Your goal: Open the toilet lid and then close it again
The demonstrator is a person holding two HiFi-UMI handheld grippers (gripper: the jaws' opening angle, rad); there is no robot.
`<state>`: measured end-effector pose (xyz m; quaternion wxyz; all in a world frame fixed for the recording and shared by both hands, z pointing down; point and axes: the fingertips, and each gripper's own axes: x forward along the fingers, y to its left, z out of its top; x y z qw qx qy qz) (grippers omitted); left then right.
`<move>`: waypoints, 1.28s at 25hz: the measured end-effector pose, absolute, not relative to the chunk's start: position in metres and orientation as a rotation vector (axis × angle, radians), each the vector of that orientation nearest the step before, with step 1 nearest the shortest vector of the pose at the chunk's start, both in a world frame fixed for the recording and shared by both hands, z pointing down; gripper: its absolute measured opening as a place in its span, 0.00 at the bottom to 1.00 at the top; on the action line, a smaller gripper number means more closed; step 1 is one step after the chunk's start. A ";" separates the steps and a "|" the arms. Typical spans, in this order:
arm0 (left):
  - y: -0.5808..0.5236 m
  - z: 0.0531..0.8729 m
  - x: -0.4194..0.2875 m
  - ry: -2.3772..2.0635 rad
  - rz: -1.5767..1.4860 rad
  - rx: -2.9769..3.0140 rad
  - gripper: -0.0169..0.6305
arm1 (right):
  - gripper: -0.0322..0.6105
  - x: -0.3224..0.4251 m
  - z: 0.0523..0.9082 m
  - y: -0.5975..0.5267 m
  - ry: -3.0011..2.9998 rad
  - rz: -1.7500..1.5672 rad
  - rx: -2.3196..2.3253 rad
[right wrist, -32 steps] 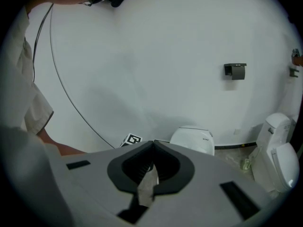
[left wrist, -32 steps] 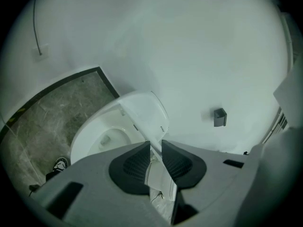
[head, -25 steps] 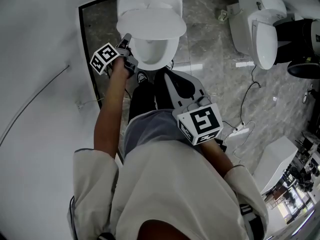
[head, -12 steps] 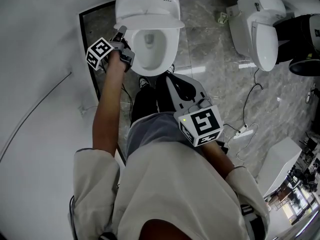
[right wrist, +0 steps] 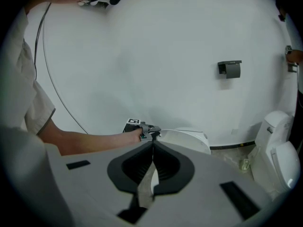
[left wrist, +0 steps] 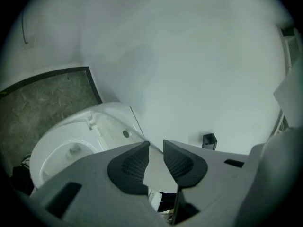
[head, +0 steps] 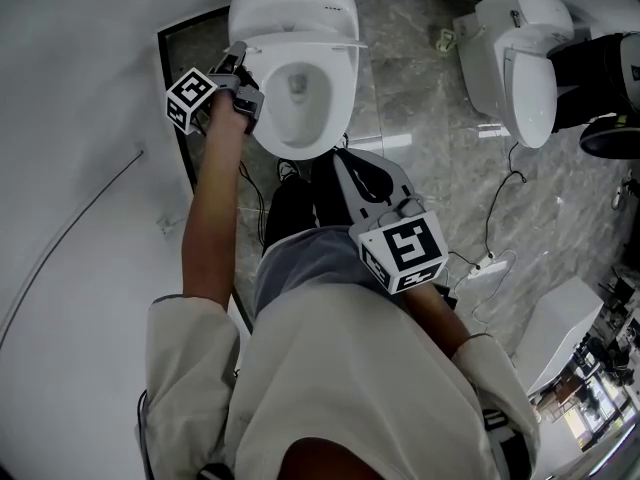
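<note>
My left gripper (left wrist: 156,144), jaws just eased wider, pinches the white plastic toilet lid (head: 305,39) between them (right gripper (right wrist: 152,144) closed, empty).

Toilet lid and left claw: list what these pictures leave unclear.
- Left gripper view: left claw, jaws have just been opening with the edge of the toilet lid between them; whether pads press it is unclear.
- Head view: second toilet, partly behind a dark object.
- Head view: bottom-right clutter, too small.

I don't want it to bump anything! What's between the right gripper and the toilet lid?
In the head view, only the toilet's open seat and bowl lie between the right gripper and the raised toilet lid.
</note>
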<state>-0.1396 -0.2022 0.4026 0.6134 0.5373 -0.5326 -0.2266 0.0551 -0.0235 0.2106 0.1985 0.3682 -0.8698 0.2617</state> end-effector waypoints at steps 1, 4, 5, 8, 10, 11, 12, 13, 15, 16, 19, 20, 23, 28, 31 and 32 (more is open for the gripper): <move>-0.207 0.402 -0.140 -1.228 -0.533 1.234 0.16 | 0.07 0.056 0.211 -0.026 -2.431 0.734 1.031; -0.217 0.401 -0.143 -1.227 -0.563 1.228 0.16 | 0.07 0.060 0.215 -0.031 -2.422 0.730 1.039; -0.220 0.401 -0.143 -1.224 -0.572 1.224 0.16 | 0.07 0.061 0.216 -0.032 -2.418 0.725 1.039; -0.235 0.396 -0.144 -1.217 -0.584 1.212 0.15 | 0.07 0.064 0.214 -0.044 -2.410 0.735 1.039; -0.251 0.389 -0.144 -1.212 -0.587 1.209 0.15 | 0.07 0.066 0.208 -0.058 -2.406 0.746 1.043; -0.256 0.388 -0.144 -1.210 -0.590 1.210 0.15 | 0.07 0.066 0.207 -0.062 -2.405 0.748 1.046; -0.257 0.389 -0.145 -1.206 -0.594 1.212 0.15 | 0.07 0.066 0.209 -0.062 -2.405 0.747 1.050; -0.257 0.391 -0.146 -1.203 -0.598 1.215 0.14 | 0.07 0.066 0.212 -0.060 -2.404 0.746 1.054; -0.255 0.394 -0.147 -1.195 -0.604 1.220 0.14 | 0.07 0.067 0.218 -0.054 -2.399 0.744 1.061; -0.256 0.395 -0.147 -1.192 -0.607 1.220 0.13 | 0.07 0.067 0.219 -0.053 -2.396 0.745 1.064; -0.266 0.394 -0.148 -1.192 -0.610 1.222 0.13 | 0.07 0.069 0.220 -0.057 -2.388 0.753 1.075; -0.269 0.394 -0.148 -1.194 -0.610 1.225 0.13 | 0.07 0.069 0.220 -0.057 -2.387 0.754 1.079; -0.273 0.396 -0.151 -1.194 -0.612 1.236 0.13 | 0.07 0.068 0.224 -0.054 -2.383 0.753 1.091; -0.286 0.399 -0.153 -1.203 -0.594 1.244 0.06 | 0.07 0.069 0.229 -0.057 -2.367 0.741 1.108; -0.299 0.398 -0.154 -1.218 -0.558 1.271 0.04 | 0.07 0.070 0.229 -0.063 -2.360 0.750 1.114; -0.303 0.398 -0.153 -1.221 -0.543 1.286 0.04 | 0.07 0.070 0.229 -0.065 -2.358 0.754 1.116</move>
